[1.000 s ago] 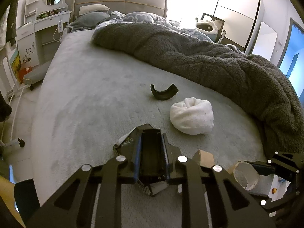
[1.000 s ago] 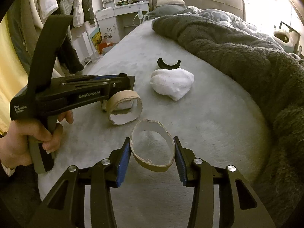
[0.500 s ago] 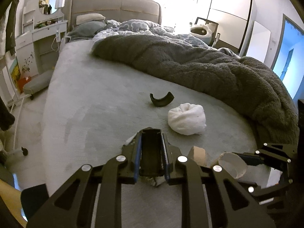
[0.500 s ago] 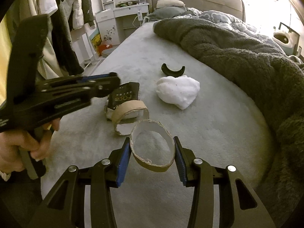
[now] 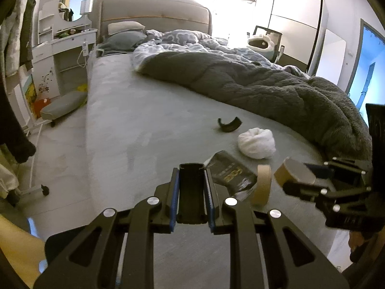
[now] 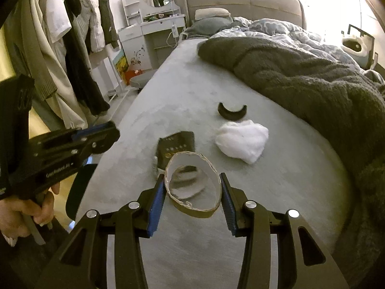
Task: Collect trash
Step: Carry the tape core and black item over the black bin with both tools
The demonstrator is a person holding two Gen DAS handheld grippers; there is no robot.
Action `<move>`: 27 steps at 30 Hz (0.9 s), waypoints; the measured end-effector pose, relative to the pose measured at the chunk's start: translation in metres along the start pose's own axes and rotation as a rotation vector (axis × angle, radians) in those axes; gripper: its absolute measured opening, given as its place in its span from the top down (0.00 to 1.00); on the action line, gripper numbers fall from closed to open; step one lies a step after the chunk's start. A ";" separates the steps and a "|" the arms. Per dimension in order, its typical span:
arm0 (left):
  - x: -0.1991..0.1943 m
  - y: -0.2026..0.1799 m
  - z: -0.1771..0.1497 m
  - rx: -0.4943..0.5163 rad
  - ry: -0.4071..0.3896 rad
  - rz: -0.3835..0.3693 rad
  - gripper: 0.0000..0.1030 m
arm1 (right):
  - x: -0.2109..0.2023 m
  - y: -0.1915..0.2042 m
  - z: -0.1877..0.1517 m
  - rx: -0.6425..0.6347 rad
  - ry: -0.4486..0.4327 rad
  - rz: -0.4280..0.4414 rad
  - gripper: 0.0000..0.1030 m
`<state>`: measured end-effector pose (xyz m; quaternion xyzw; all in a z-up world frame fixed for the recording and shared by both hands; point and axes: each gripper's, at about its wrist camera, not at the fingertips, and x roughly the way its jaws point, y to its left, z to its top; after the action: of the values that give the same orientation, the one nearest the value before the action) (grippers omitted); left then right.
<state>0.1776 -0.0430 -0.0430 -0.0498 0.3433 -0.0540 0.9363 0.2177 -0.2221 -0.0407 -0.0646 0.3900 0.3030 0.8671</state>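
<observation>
My right gripper [image 6: 191, 178] is shut on a brown cardboard ring [image 6: 197, 207] and holds it above the grey bed [image 6: 276, 192]; the left wrist view shows that gripper [image 5: 300, 175] at the right with the ring [image 5: 292, 173]. A second cardboard ring [image 5: 262, 184] stands on the bed beside a black wrapper [image 5: 228, 173] [image 6: 176, 147]. Farther off lie a white crumpled tissue [image 5: 256, 143] [image 6: 241, 142] and a black curved piece [image 5: 229, 125] [image 6: 232, 113]. My left gripper [image 5: 191, 168] [image 6: 105, 132] is shut on nothing, left of the wrapper.
A thick dark grey blanket [image 5: 276, 91] covers the bed's right side. The bed's left edge drops to the floor, with a padded stool [image 5: 63, 103] and a white dressing table [image 5: 60, 55] there. Clothes [image 6: 72, 36] hang at the left. A person's hand [image 6: 24, 207] grips the left handle.
My left gripper has drawn back and up, away from the wrapper and loose ring, which now lie uncovered. The right gripper has risen slightly with its ring still held.
</observation>
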 end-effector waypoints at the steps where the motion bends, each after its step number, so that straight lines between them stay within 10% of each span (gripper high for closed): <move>1: -0.002 0.003 -0.001 0.001 0.001 0.005 0.79 | 0.000 0.003 0.001 0.002 -0.002 -0.001 0.57; 27: -0.043 0.097 -0.051 -0.062 0.139 0.095 0.79 | 0.000 0.091 0.031 -0.018 -0.047 0.060 0.57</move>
<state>0.1188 0.0559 -0.0668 -0.0585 0.4109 -0.0022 0.9098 0.1855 -0.1376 -0.0083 -0.0536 0.3683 0.3338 0.8661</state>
